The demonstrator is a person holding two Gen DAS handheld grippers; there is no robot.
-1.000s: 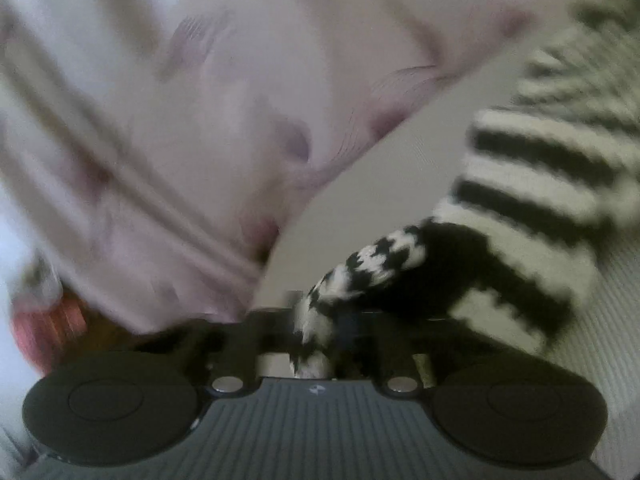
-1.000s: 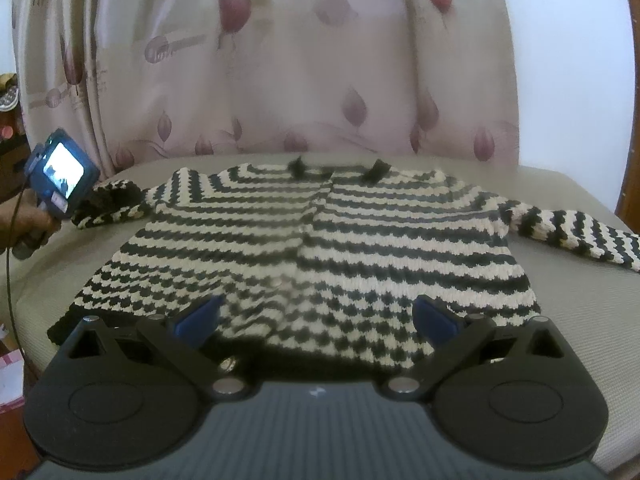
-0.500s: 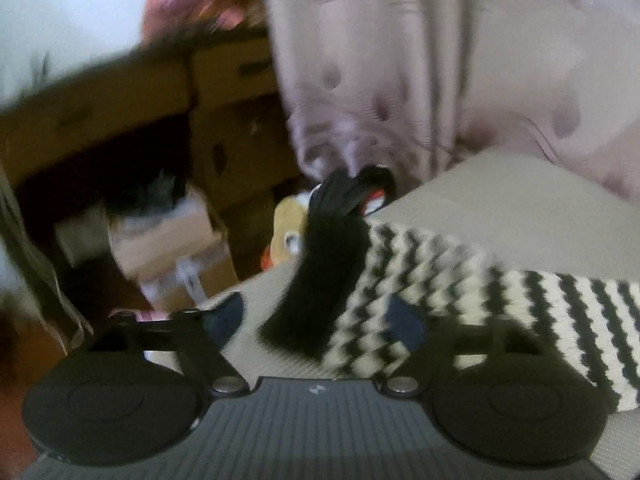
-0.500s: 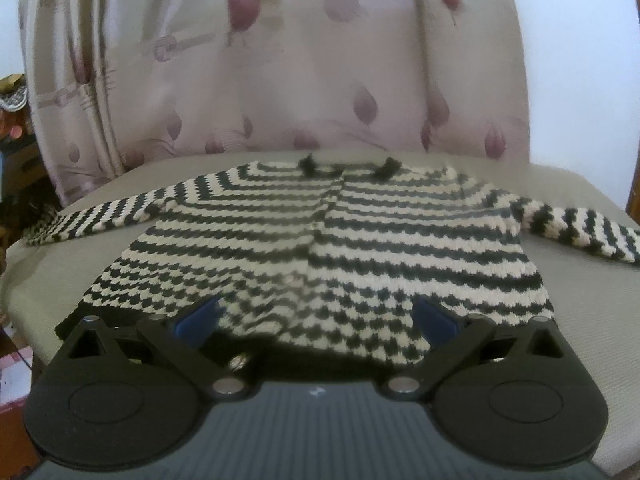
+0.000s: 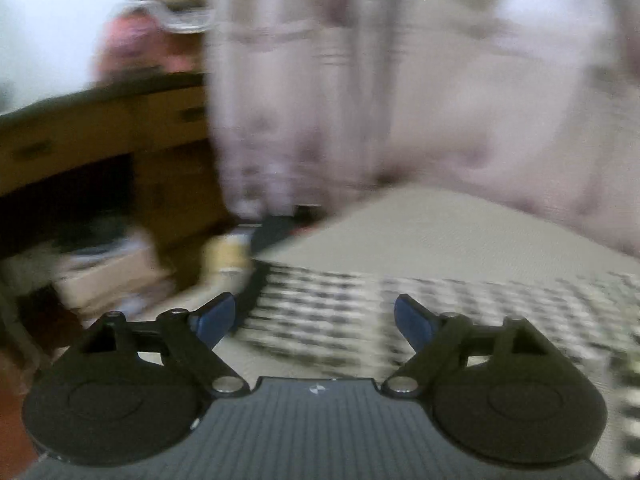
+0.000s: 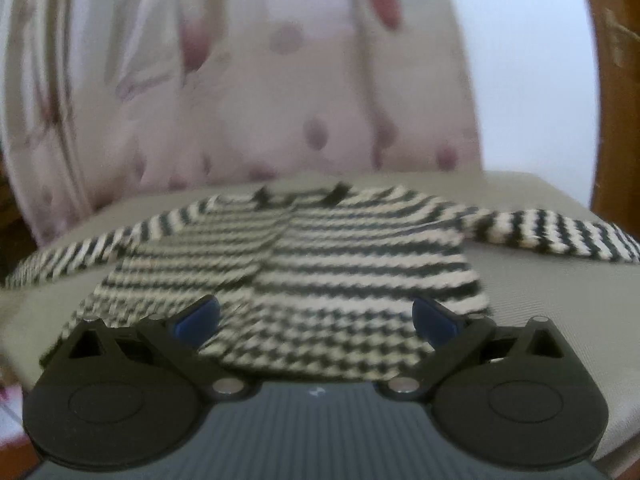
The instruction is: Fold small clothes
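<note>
The left gripper (image 5: pixel 315 317) has let go of the sleeve (image 5: pixel 360 312) it pinched a second ago and now gapes wide just behind it, the right gripper (image 6: pixel 316 317) equally wide at the hem of the sweater (image 6: pixel 304 264), spread flat and ready for folding.

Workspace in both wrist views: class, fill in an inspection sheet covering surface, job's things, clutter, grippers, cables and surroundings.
Surface: beige cushion, bare around the garment.
Job's things: striped sweater lying flat, both sleeves spread outward, unfolded; its left sleeve lies in front of the left gripper.
Clutter: cardboard box and blurred items on the floor beside the cushion.
Grippers: left gripper open, empty; right gripper open, empty, above the hem.
Cables: nothing seen.
Surroundings: patterned curtain behind, wooden drawers at left.
</note>
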